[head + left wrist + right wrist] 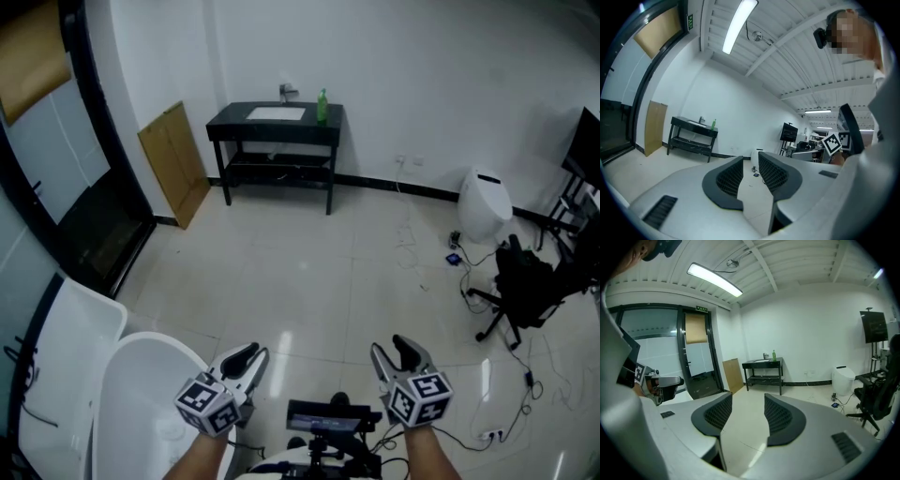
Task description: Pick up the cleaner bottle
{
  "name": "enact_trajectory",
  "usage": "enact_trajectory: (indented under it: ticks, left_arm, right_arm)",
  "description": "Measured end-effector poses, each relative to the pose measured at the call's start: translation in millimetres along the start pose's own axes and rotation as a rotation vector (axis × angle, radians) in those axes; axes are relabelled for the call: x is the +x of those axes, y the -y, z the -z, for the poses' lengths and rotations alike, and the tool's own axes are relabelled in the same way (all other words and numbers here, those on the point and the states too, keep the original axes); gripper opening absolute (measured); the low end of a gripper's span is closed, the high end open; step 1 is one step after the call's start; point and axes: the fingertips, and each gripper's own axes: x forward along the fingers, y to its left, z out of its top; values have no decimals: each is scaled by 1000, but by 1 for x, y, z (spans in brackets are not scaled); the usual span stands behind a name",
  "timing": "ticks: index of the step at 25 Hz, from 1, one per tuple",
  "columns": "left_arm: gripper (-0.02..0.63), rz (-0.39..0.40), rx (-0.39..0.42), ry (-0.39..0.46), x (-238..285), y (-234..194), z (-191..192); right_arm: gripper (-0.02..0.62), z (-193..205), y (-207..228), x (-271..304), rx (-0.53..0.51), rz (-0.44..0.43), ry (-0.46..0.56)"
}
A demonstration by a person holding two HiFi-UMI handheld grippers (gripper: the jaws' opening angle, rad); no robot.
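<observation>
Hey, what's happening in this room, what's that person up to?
A person holds a pair of tongs in each hand over the floor. The left tongs and right tongs are both open and empty. The green cleaner bottle stands on the black table across the room, not yet picked up.

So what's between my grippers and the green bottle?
Only bare tiled floor, per the head view; the green bottle stands on the black table.

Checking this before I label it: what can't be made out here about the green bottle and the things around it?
Cleaner bottle: label unreadable, too small in every view.
Lower shelf of table: head view, too dark and distant.
Monitor: head view, cut by right edge.
</observation>
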Motion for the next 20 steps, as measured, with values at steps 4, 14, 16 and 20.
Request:
enact_trajectory:
  ticks: [4, 14, 16, 20]
  left_arm:
    - [96, -44, 13, 1, 36, -19, -12]
    - [96, -109, 1, -10, 150, -29, -43]
    - [96, -106, -3, -17, 168, -28, -42]
    - [96, -108, 3, -31, 199, -27, -44]
  right_arm:
    - [210, -19, 26, 41, -2, -41, 7]
    - [210, -68, 116, 114, -16, -111, 1]
    - [210, -73, 130, 122, -13, -116, 2]
    - [210, -82, 156, 134, -1, -117, 7]
